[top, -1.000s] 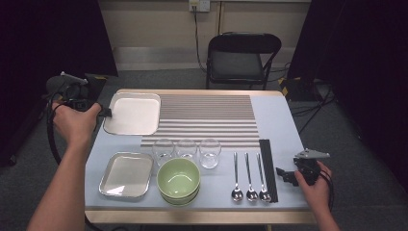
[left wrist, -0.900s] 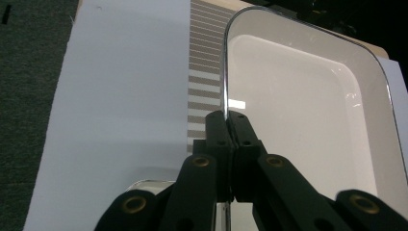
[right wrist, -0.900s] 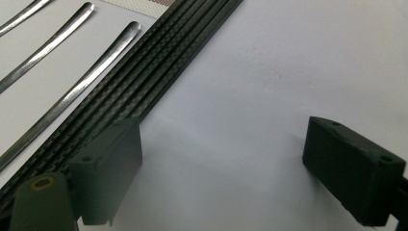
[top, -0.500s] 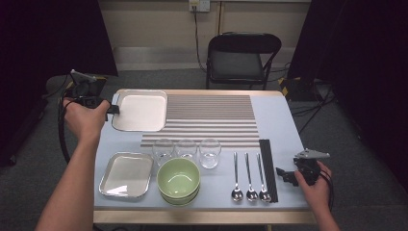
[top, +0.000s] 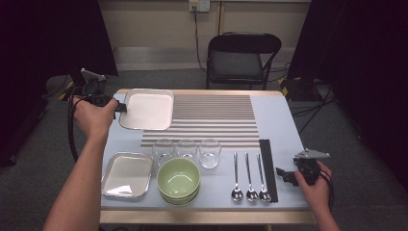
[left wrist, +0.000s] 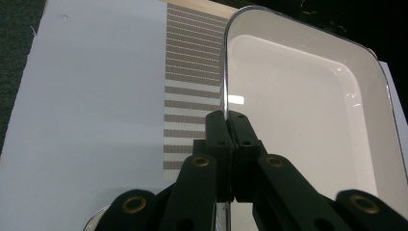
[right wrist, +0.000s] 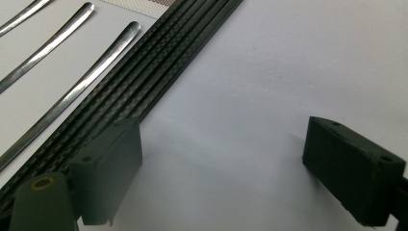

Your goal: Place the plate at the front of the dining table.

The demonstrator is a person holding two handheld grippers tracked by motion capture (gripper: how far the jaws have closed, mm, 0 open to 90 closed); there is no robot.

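Desk (top: 279, 125) first: a pale blue top carrying a striped placemat (top: 214, 120) at the back, with the tableware laid out in front of it. Largest of the pieces is the square metal tray (top: 146, 109), which sits at the back left with its right part over the placemat's left end; the left gripper (top: 120, 108) has its fingers (left wrist: 217, 139) clamped shut on the tray's left rim, seen edge-on in the left gripper view. To place it well, I would keep the tray level, slide or carry it slowly so the thin rim does not slip out of the pinch, square it with the stripes, and let go only once it lies flat. That tray is empty, as is the second tray (top: 126, 174) at the front left. Beside it, stacked green bowls (top: 179, 179) hold nothing visible, and the three clear glasses (top: 186, 150) behind them look empty too. Right of the glasses lie three spoons (top: 249, 177), then black chopsticks (top: 267, 168). The right gripper (top: 284, 174) rests on the desk just right of the chopsticks, fingers (right wrist: 108, 168) spread apart around bare surface.
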